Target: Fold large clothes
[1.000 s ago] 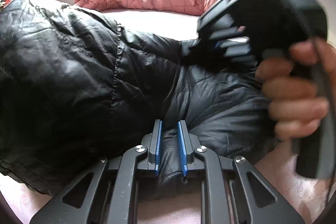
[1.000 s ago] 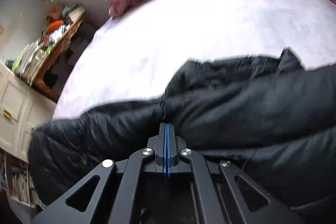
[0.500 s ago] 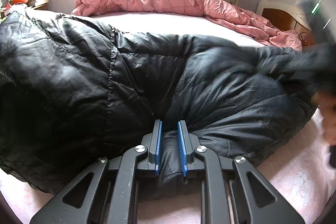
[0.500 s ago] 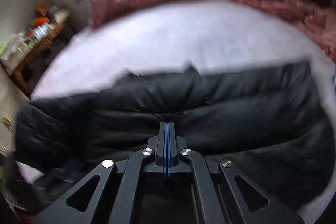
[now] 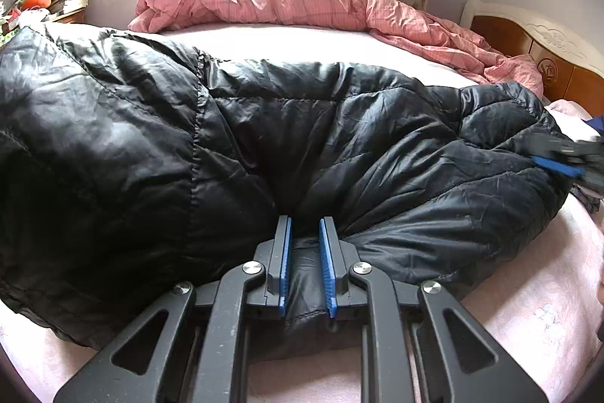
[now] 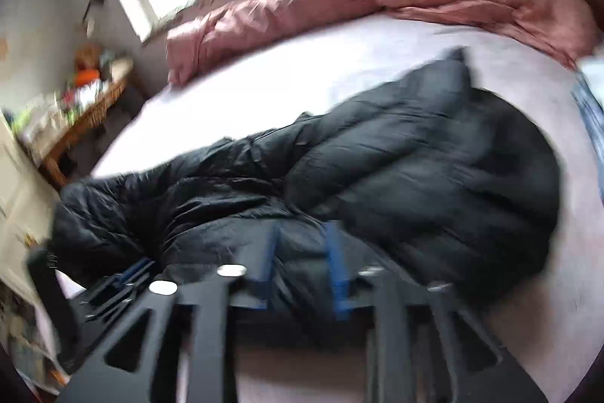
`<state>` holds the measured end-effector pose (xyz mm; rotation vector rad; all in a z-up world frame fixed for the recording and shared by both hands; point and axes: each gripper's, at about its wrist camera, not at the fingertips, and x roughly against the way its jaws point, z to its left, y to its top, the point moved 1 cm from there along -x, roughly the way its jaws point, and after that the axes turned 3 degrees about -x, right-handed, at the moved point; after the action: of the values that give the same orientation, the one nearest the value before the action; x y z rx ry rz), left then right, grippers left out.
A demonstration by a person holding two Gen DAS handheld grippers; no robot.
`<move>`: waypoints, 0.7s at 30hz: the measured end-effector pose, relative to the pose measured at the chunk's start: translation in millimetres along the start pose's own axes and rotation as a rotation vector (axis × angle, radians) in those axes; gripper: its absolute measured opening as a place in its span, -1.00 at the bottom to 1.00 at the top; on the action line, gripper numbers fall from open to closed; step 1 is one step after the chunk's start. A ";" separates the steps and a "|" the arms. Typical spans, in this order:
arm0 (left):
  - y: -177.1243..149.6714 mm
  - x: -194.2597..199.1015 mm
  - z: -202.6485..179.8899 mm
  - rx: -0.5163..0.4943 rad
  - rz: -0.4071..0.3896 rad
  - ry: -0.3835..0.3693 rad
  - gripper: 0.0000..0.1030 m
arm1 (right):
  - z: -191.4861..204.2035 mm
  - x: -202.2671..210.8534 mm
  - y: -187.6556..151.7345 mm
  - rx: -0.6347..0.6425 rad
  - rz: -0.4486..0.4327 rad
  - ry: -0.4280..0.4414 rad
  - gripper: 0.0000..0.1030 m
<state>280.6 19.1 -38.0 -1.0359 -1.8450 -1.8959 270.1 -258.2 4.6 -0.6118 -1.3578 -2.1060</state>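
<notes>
The left gripper [image 5: 305,265] stays clenched on the near hem of the black puffer jacket [image 5: 234,153], which lies spread on the pink bed sheet [image 5: 528,308] ahead of it. The right gripper [image 6: 302,274], clamped shut a second ago, has just been opening; its blurred jaws now stand apart over jacket fabric, and it has swung out to the jacket's right end.

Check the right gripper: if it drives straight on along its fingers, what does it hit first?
Most likely the black puffer jacket. The right gripper has just been opening, and the jacket's near edge lies right at and between its blue pads, apparently not pinched. The frame is blurred, so contact is unclear. Beyond lies the bed sheet.
</notes>
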 end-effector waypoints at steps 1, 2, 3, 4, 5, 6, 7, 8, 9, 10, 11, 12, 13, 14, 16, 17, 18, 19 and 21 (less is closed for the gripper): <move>0.0 0.1 0.1 0.000 -0.001 0.000 -0.69 | -13.1 11.8 -3.7 -0.062 -0.012 0.027 0.37; 0.1 0.8 0.3 -0.002 -0.003 0.000 -0.69 | -26.4 21.0 -7.1 -0.121 -0.026 0.066 0.43; 0.6 1.5 -0.4 -0.002 -0.005 0.001 -0.69 | -35.8 28.6 -10.6 -0.163 -0.042 0.100 0.44; 0.9 2.1 -0.5 -0.002 -0.007 0.000 -0.69 | -46.8 36.5 -13.9 -0.196 -0.068 0.127 0.44; 1.0 2.6 -1.1 -0.002 -0.008 0.001 -0.69 | -53.9 44.2 -17.0 -0.206 -0.105 0.111 0.44; 1.2 3.1 -0.7 -0.002 -0.010 0.000 -0.69 | -56.3 51.6 -19.9 -0.197 -0.157 0.041 0.44; 1.2 3.1 -1.3 -0.002 -0.010 0.000 -0.69 | -57.8 56.3 -24.0 -0.188 -0.202 -0.030 0.44; 1.5 3.5 -0.5 -0.002 -0.011 0.000 -0.69 | -62.2 60.2 -26.2 -0.185 -0.243 -0.087 0.45; 1.4 3.4 -0.7 -0.001 -0.010 0.001 -0.69 | -72.0 61.3 -27.9 -0.205 -0.254 -0.101 0.51; 1.4 3.4 -0.8 -0.002 -0.010 0.001 -0.69 | -76.6 57.9 -27.4 -0.230 -0.244 -0.093 0.55; 1.4 3.4 -0.8 -0.003 -0.010 0.001 -0.69 | -81.8 51.3 -26.2 -0.262 -0.220 -0.068 0.55; 1.3 3.5 -0.8 -0.003 -0.010 0.001 -0.68 | -87.7 44.2 -24.9 -0.293 -0.198 -0.040 0.55; 1.4 2.9 -2.7 -0.003 -0.010 0.001 -0.67 | -93.8 36.7 -23.3 -0.319 -0.184 -0.022 0.56; 1.7 3.3 -1.9 -0.003 -0.011 0.001 -0.67 | -98.7 30.0 -21.6 -0.332 -0.178 -0.012 0.56; 1.3 2.8 -3.1 -0.002 -0.011 0.002 -0.67 | -102.4 12.9 -16.3 -0.312 -0.141 0.002 0.56; 1.6 3.3 -2.1 -0.001 -0.011 0.000 -0.67 | -103.1 5.9 -14.4 -0.307 -0.124 -0.024 0.56; 1.2 2.5 -3.5 -0.002 -0.011 0.001 -0.67 | -104.2 2.0 -14.5 -0.316 -0.129 -0.050 0.56; 1.6 2.9 -3.9 -0.003 -0.012 0.001 -0.67 | -105.4 -0.6 -14.2 -0.326 -0.146 -0.058 0.45; 1.8 3.7 -3.9 -0.006 -0.014 0.000 -0.66 | -95.1 -0.5 -11.9 -0.288 -0.192 -0.124 0.04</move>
<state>278.2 16.1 -33.8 -1.0280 -1.8527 -1.9106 255.3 -341.6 -40.2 -0.7650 -1.2292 -2.4815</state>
